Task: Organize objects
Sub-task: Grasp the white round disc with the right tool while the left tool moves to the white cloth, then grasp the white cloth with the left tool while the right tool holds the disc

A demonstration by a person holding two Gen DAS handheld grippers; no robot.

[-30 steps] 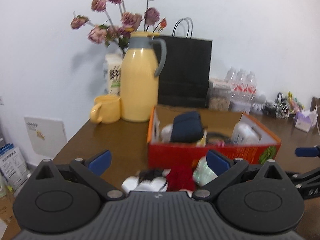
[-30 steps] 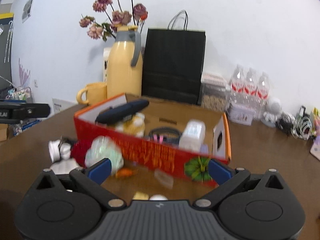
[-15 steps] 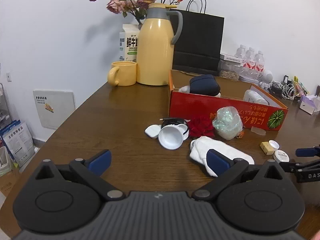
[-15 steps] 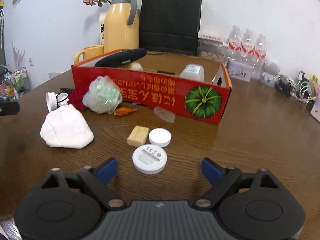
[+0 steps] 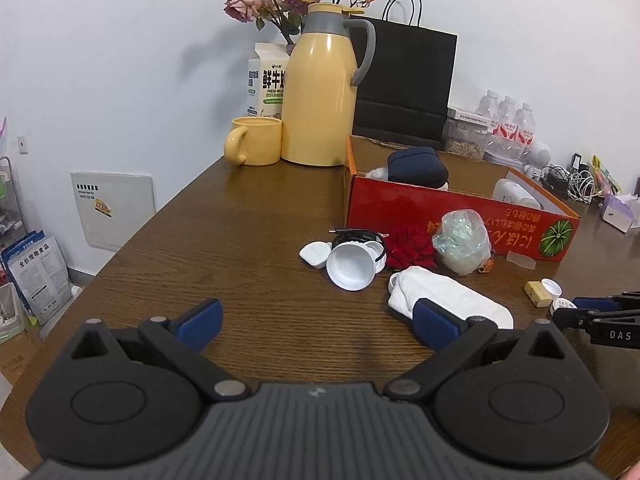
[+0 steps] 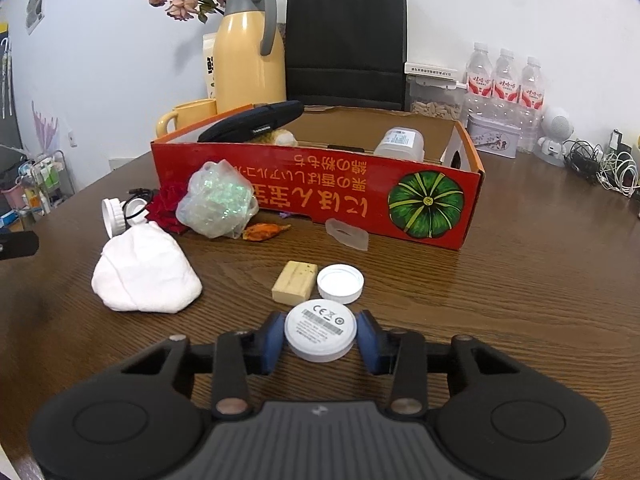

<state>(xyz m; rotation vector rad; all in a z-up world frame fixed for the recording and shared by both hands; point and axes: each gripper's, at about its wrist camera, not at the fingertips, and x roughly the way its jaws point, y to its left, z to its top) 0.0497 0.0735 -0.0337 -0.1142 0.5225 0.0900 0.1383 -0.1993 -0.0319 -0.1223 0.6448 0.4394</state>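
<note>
My right gripper [image 6: 320,338] is shut on a white round disc [image 6: 320,335] with a printed label, low over the wooden table [image 6: 540,300]. Just beyond lie a tan block [image 6: 295,282] and a white cap [image 6: 341,283]. A white cloth bundle [image 6: 146,274], a clear crumpled bag [image 6: 218,206], a red flower [image 5: 412,246] and a white jar with its lid [image 5: 352,266] lie in front of the red cardboard box [image 6: 360,200], which holds a dark case [image 6: 256,120] and a white bottle [image 6: 402,142]. My left gripper [image 5: 316,318] is open and empty, near the cloth [image 5: 444,300].
A yellow jug [image 5: 324,92], yellow mug [image 5: 254,140], milk carton [image 5: 270,80], dried roses and a black paper bag [image 6: 346,40] stand at the back wall. Water bottles [image 6: 504,80], a tin, a white toy and cables [image 6: 600,164] are at the back right. The table's left edge drops off.
Both grippers pulled back from the box and lowered toward the table. My right gripper closed its fingers on the white disc, which lay free half a second ago.
</note>
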